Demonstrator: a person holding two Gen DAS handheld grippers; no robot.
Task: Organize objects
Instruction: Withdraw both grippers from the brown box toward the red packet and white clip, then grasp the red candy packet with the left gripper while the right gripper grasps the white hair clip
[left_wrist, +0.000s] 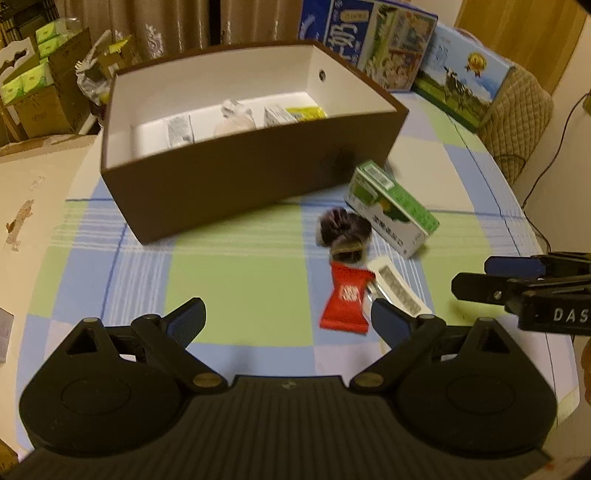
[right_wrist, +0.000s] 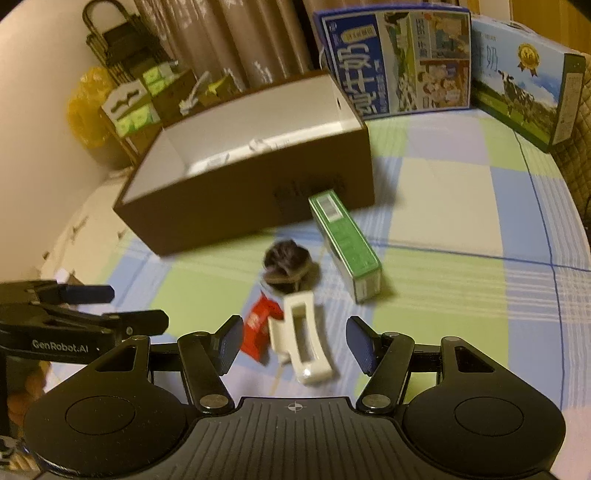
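Left wrist view, brown box (left_wrist: 236, 199) contents blurred, half hidden, both grippers' jaws apart, empty.

A white plastic clip (right_wrist: 304, 338) lies between the right hand-held gripper (right_wrist: 291, 345) fingers; red candy wrapper (right_wrist: 258, 330), dark hair tie (right_wrist: 290, 266) and green carton (right_wrist: 345, 243) lie beyond, before the open brown box (right_wrist: 258, 206).

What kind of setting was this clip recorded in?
Most likely a lived-in home room, not a lab: a checked tablecloth covers the table, curtains hang behind, and milk gift cartons and stacked cardboard boxes crowd the edges.
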